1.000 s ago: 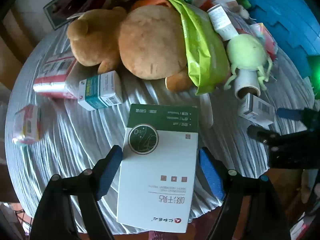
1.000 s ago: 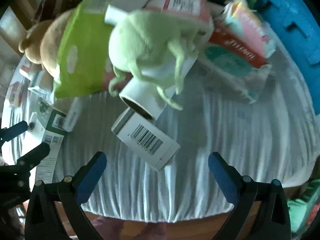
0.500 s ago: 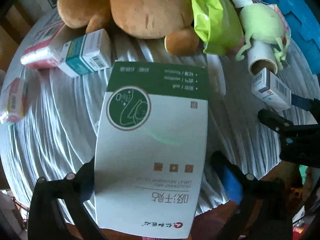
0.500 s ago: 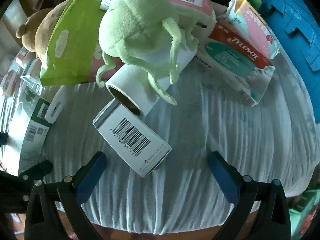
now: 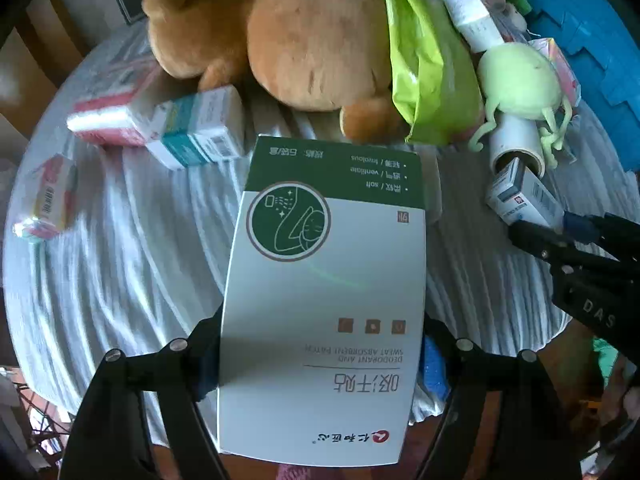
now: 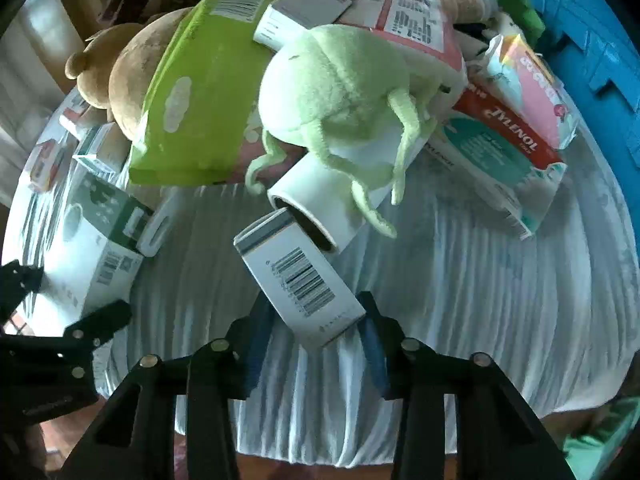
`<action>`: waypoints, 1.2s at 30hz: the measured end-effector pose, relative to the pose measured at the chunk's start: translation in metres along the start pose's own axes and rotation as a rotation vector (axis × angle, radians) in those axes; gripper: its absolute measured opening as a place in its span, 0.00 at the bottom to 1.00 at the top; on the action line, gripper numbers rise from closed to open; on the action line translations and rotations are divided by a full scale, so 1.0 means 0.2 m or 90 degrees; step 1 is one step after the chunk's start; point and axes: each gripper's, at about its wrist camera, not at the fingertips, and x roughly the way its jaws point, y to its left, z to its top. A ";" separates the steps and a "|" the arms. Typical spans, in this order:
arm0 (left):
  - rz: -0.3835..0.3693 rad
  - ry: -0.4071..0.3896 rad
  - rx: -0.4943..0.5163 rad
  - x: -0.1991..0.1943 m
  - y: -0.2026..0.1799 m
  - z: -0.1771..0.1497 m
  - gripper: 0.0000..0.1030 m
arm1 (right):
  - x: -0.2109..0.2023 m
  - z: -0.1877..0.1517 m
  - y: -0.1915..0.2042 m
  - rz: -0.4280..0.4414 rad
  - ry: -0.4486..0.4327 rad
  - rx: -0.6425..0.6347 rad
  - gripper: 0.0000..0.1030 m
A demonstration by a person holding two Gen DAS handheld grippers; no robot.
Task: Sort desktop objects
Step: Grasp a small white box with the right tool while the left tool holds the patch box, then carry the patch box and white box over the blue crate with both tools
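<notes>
A round table (image 6: 500,300) carries a white cloth with fine pleated ridges, and a blue foam mat (image 6: 592,40) lies behind it. Much of the far half is covered with soft and cardboard things.

In the left wrist view, the left gripper (image 5: 320,360) has a flat white and green carton (image 5: 328,280) between its jaws, which are closing on the carton's two long sides; the carton is smooth and rectangular, with a round green emblem. This view also shows a brown plush bear (image 5: 304,40), fuzzy and rounded, and a teal and white box (image 5: 200,136) beside a pink pack (image 5: 108,116).

In the right wrist view, the right gripper (image 6: 312,336) has its jaws closing on the near end of a small white box with a barcode (image 6: 300,280), and the blue pads meet its sides. The box's far end touches the open mouth of a white paper roll (image 6: 320,208). A pale green plush toy (image 6: 340,92) with thin dangling legs lies over the roll. Only this view shows the red Tylenol box (image 6: 508,132) and the glossy lime green bag (image 6: 200,92) in full.
</notes>
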 end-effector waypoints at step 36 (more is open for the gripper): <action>0.007 -0.332 0.010 -0.99 -0.41 0.38 0.75 | -1.11 0.27 -0.20 -0.004 -0.359 -0.039 0.28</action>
